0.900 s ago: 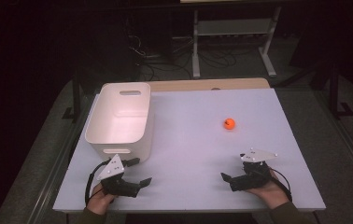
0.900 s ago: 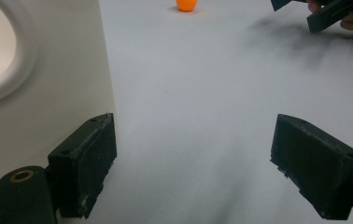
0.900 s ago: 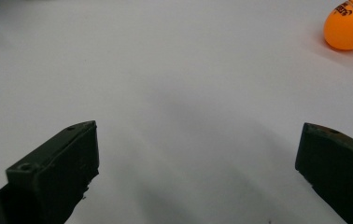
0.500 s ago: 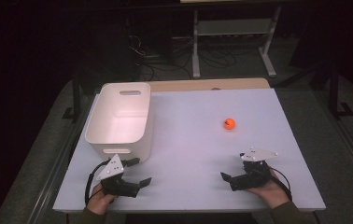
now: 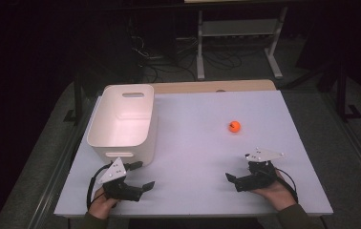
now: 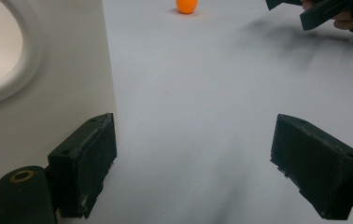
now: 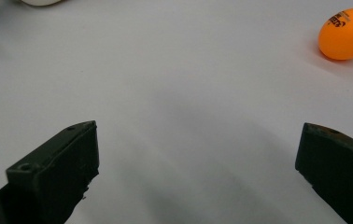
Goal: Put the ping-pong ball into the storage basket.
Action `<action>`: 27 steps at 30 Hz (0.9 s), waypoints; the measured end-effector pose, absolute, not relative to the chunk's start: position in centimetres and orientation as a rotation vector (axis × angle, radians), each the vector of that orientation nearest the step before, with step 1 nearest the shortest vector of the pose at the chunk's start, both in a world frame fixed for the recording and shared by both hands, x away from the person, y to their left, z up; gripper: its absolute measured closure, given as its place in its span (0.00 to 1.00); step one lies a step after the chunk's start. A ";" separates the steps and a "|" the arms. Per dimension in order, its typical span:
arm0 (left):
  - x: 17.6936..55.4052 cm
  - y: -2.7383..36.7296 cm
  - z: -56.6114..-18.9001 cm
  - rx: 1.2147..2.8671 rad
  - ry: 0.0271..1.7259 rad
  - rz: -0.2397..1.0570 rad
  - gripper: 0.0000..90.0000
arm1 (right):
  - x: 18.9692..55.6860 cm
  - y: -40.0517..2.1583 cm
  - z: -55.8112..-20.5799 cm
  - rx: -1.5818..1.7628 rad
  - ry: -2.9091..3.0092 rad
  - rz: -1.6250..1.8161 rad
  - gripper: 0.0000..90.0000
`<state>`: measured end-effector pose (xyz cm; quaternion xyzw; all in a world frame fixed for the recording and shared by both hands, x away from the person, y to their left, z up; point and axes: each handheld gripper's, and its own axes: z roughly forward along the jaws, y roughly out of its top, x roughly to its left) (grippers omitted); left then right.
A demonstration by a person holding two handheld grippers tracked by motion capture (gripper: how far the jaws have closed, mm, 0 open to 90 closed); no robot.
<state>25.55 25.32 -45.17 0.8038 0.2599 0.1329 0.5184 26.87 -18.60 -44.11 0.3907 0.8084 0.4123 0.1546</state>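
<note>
A person sits at the near edge of a white rectangular table [image 5: 193, 143], holding a black two-jaw gripper in each hand. The left gripper [image 5: 140, 179] rests low on the table at the near left corner, its jaws spread wide with nothing between them. Just beyond it, nearly touching, stands an empty white plastic bin with rounded corners and a handle slot [image 5: 123, 121]; in the left gripper view the bin's side wall [image 6: 48, 79] runs close along one jaw.

The right gripper [image 5: 236, 181] sits at the near right of the table, topped by a grey three-cornered plate, and its jaws too are parted wide and hold nothing.

A small orange ball [image 5: 234, 126], like a table-tennis ball with dark print on it, lies alone on the bare tabletop. It is to the right of the bin, well apart from it, and beyond the right gripper. In the right gripper view the ball [image 7: 347, 33] lies ahead and off to one side of the jaws, not between them.
</note>
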 end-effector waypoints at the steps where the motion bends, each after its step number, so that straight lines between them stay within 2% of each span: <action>1: 25.6 25.3 -45.2 1.931 0.625 0.319 0.16 | 27.0 -18.6 -44.1 1.115 2.319 1.176 0.00; 27: 25.5 25.2 -45.2 1.941 0.617 0.331 0.16 | 27.6 -18.1 -43.7 1.099 2.322 1.163 0.00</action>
